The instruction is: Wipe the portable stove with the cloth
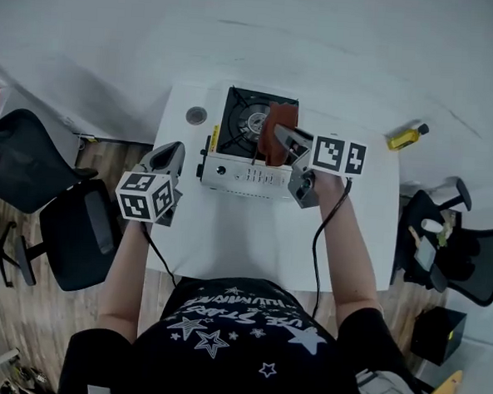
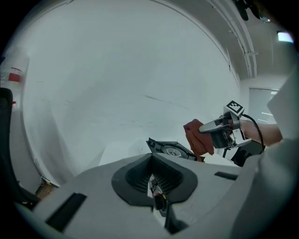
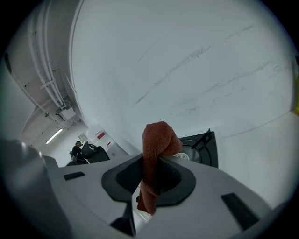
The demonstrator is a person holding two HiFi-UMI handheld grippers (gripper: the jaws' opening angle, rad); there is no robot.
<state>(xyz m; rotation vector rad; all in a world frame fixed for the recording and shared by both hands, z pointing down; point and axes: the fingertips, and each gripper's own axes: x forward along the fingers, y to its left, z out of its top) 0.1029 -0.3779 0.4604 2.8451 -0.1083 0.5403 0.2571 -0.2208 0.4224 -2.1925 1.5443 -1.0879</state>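
Observation:
The portable stove [image 1: 241, 150], silver-fronted with a black burner top, stands at the far middle of the white table [image 1: 252, 234]. A rust-red cloth [image 1: 283, 115] hangs over the stove's right part, with my right gripper [image 1: 279, 136] shut on it. In the right gripper view the cloth [image 3: 156, 144] bulges up out of the shut jaws of my right gripper [image 3: 156, 163], with the stove [image 3: 203, 147] just beyond. My left gripper [image 1: 173, 150] hovers left of the stove near the table's left edge, shut and holding nothing. The left gripper view looks past my left gripper [image 2: 152, 161] at the stove [image 2: 168, 149] and cloth [image 2: 198, 137].
A small round grey object [image 1: 196, 115] lies on the table left of the stove. A yellow bottle [image 1: 407, 137] lies at the far right. Black office chairs stand left [image 1: 70, 223] and right [image 1: 459, 255] of the table. A white wall is behind.

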